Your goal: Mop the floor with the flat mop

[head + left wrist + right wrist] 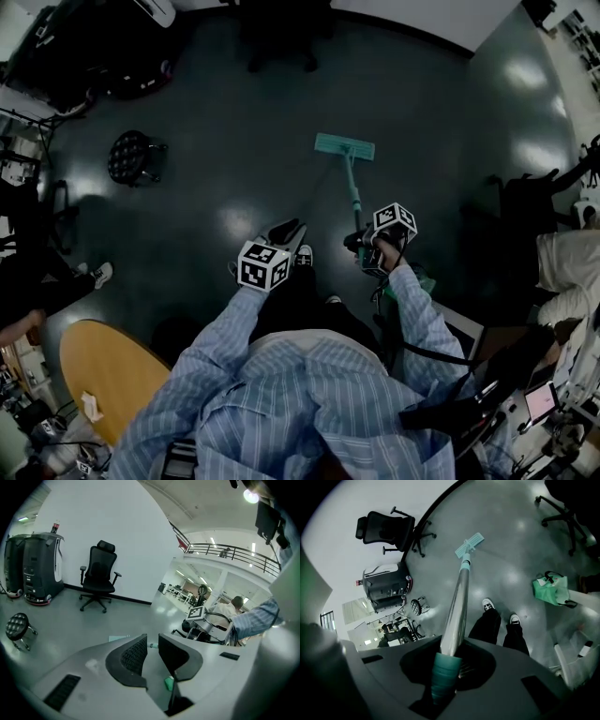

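Observation:
The flat mop's teal head [344, 146] lies flat on the dark floor ahead of me, and its silver pole [353, 197] slants back to my right gripper [361, 246]. In the right gripper view that gripper [449, 656] is shut on the mop's teal grip [443, 674], with the pole [457, 606] running out to the head [469, 544]. My left gripper [286, 230] hangs left of the pole, apart from it. Its jaws [152, 644] stand open with nothing between them; a corner of the mop head [119, 638] shows beyond them.
A black office chair [281, 37] stands by the far wall and a round black stool [131, 157] at the left. A wooden round table [103, 375] is near my left side. A green bag [551, 588] lies on the floor, and a seated person [562, 272] is at the right.

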Tool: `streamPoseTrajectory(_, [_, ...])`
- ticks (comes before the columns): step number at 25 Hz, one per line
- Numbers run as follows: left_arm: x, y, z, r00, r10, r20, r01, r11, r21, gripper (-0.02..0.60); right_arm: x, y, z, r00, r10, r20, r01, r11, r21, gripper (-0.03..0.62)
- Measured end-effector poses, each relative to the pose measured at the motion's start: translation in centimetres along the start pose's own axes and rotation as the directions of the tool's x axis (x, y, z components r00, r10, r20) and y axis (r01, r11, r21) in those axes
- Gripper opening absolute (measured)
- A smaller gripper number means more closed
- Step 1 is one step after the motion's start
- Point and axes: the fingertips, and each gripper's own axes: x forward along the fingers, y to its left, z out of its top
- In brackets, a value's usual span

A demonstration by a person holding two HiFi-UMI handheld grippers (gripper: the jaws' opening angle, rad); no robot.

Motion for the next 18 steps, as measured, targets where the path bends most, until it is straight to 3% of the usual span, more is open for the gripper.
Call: streamPoseTrajectory(18, [-5.6,-13.6,-8.6,0.998,0.023,0.062,-0.024,1.000,0.011,0.078,-0.9,-13.1,-19.4,0.998,0.012,-0.063,-0.012,1.000,-0.012,0.064])
